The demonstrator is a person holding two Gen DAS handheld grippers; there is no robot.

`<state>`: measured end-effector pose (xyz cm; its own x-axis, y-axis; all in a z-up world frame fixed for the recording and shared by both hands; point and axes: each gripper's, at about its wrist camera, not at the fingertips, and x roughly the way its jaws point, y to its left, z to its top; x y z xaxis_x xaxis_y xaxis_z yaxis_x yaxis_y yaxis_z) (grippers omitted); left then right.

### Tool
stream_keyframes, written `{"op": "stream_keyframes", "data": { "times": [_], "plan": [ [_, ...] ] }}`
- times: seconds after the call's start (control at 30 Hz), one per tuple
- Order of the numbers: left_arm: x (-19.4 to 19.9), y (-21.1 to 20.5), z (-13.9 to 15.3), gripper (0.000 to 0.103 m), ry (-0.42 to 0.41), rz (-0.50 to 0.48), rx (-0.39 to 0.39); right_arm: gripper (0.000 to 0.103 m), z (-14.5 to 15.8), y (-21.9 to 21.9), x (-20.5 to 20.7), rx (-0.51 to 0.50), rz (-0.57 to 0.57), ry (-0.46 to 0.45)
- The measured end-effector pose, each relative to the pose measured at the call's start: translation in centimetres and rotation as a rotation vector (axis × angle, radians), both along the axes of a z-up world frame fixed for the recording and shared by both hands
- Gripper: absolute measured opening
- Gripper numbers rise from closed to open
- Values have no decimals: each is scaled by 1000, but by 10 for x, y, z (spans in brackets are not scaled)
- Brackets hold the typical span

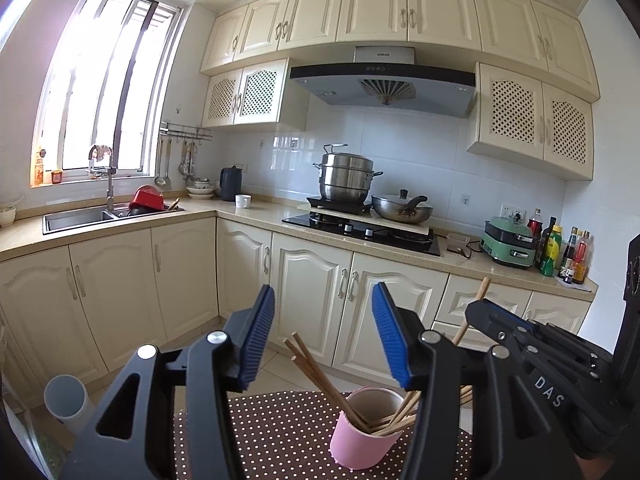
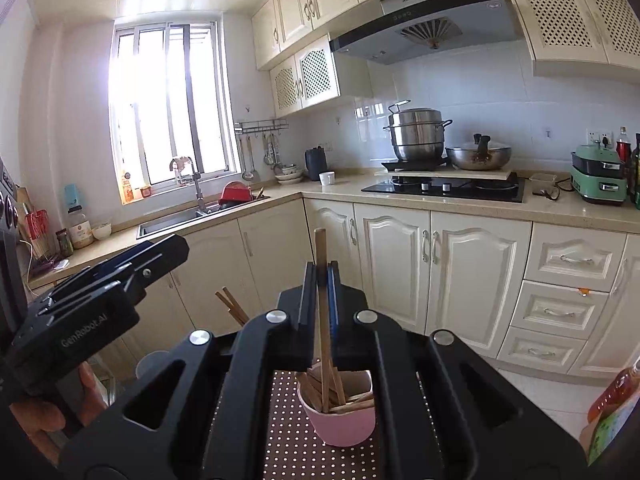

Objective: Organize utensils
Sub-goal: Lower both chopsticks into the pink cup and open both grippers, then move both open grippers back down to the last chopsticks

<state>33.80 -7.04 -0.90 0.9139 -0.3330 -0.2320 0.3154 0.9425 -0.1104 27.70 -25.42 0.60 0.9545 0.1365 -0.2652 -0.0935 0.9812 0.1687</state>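
The right claw (image 2: 322,280), clamped on one upright chopstick (image 2: 321,304) whose lower end stands in the pink cup (image 2: 340,420) on the dotted surface (image 2: 296,452), while the left claw (image 1: 323,336), parted and empty, hovers above the cup's other chopsticks (image 1: 320,376).

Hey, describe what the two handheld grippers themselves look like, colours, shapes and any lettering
Both are black, angular linkage frames with triangular cutouts and round silver pivot bolts. The left gripper has ribbed blue pads on its fingers; its body reads "GenRobot.AI" in the right wrist view. The right gripper has matching blue-edged fingers, with "DAS" in white on its side. No cables or sleeves show.
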Motion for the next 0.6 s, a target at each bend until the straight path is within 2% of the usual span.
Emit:
{"op": "stream_keyframes", "data": {
  "times": [0.23,0.53,0.6],
  "plan": [
    [-4,10,-3,53,8,11,9,6,-9,0,4,9,-11,43],
    [-16,23,0,56,24,23,25,8,-5,5,-7,4,-25,53],
    [-19,25,1,57,25,29,34,11,-4,5,-9,2,-36,59]
  ]
}}
